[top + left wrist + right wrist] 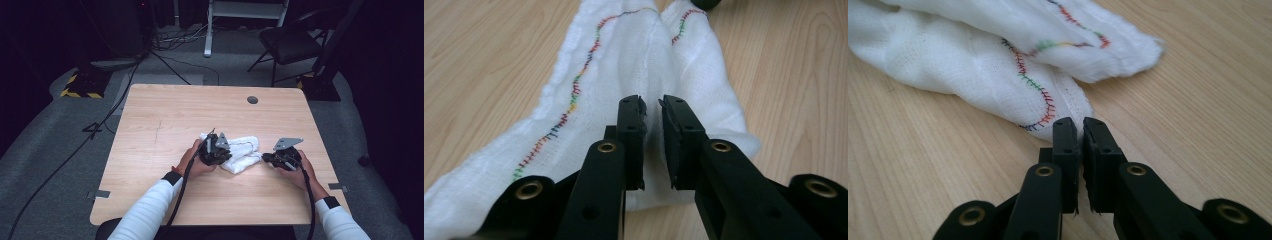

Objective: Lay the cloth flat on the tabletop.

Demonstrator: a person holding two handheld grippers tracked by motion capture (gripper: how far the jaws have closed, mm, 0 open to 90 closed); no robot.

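Cloth: white woven cloth with rainbow-stitched hem (240,152), likely light, limp, unbreakable; take hold at hemmed edges.
Left gripper (652,107): jaws narrow, pinching a cloth fold.
Right gripper (1082,125): jaws nearly shut on the near corner.

Looking forward and down from above the person's side, the high view takes in the whole wooden table (165,115), with the white cloth (245,150) between the left gripper (216,150) and the right gripper (270,158), and dark floor and a chair (292,42) beyond. Riding low on the left gripper (652,107), very near the tabletop, looking along its two black jaws over the white cloth (624,65) spread just ahead and under them. Likewise low and close on the right gripper (1082,127), facing the cloth's (958,65) stitched corner at the jaw tips; shared across all three: that cloth and the wood around it.
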